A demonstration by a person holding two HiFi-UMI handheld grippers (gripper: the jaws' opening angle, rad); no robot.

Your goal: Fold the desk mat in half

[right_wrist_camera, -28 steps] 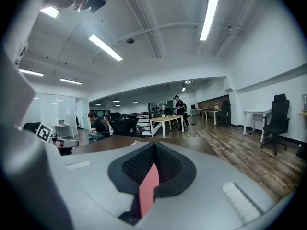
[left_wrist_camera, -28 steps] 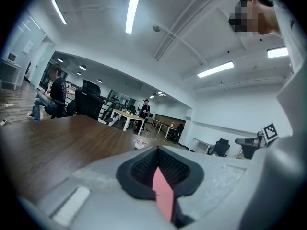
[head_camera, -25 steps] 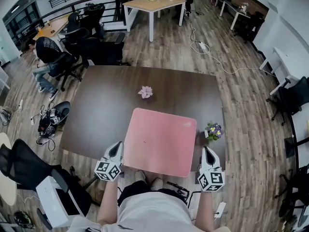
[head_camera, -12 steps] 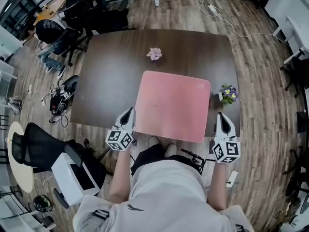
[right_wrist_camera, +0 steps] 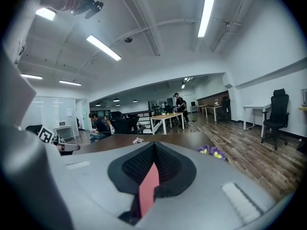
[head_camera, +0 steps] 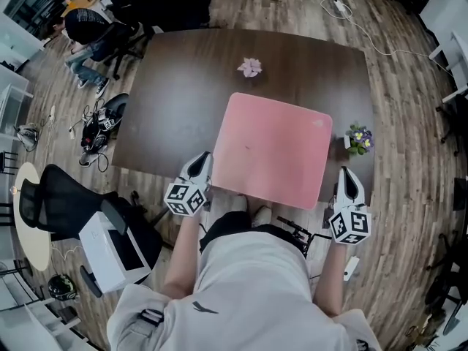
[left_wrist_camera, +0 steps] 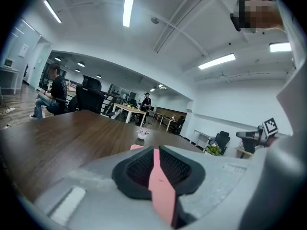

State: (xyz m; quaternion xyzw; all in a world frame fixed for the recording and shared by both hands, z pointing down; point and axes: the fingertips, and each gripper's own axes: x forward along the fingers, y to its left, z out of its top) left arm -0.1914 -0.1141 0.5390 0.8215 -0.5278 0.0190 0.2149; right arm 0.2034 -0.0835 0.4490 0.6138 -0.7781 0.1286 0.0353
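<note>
I hold the pink desk mat (head_camera: 274, 148) by its 2 near corners as it lies flat on the dark brown table (head_camera: 183, 86), its near edge along the table edge closest to me. My left gripper (head_camera: 202, 161) sits at the mat's near left corner; in the left gripper view its jaws are pressed together on a thin pink strip of the mat. My right gripper (head_camera: 346, 175) is at the near right corner, and the right gripper view shows the same: black pads closed tight with a pink sliver of mat pinched between them. Both grippers point away from me, tipped slightly downward.

Beyond the mat's far edge, a small pink flower ornament (head_camera: 250, 67) rests on the table, apart from the mat. Just off the mat's right edge stands a little pot of purple and yellow flowers (head_camera: 358, 137). A seated person (head_camera: 84, 28) is at the far left of the room, and a black office chair (head_camera: 55, 203) stands on the wooden floor to my left.
</note>
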